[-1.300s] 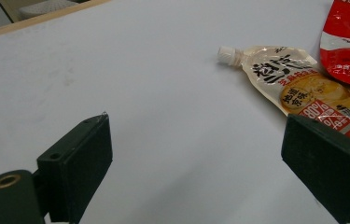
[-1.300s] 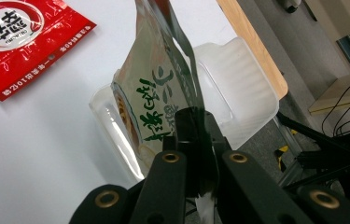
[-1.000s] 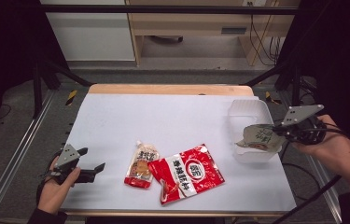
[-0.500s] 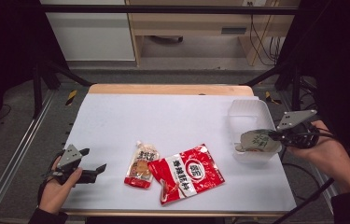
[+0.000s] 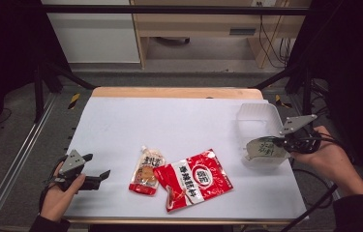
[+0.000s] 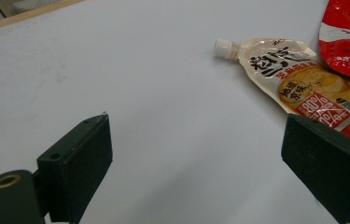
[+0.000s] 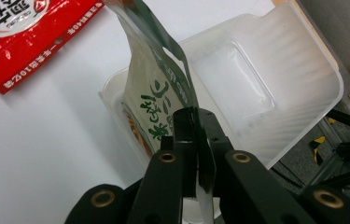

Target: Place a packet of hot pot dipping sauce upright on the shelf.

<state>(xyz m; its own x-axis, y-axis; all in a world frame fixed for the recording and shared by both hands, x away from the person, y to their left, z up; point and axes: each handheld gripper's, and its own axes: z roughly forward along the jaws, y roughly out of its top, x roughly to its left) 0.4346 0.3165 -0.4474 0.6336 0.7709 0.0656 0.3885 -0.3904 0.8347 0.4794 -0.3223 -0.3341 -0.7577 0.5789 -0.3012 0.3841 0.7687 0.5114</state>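
Right gripper view: right claw [image 7: 195,140] clamped on green-lettered pouch [image 7: 156,93], pouch above clear tub [image 7: 298,88].

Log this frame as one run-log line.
right gripper: shut on green-print packet, over clear tub | left gripper: open, holding nothing | on table: spout pouch, red bag

The spouted pouch [image 6: 298,79] carries large dark Chinese characters and, lower down, a red panel reading "80%" in the left gripper view. The red snack bag [image 5: 196,179] bears white Chinese characters beside a round logo (too small to make out). The green-edged packet [image 7: 156,100] shows green Chinese brush lettering.
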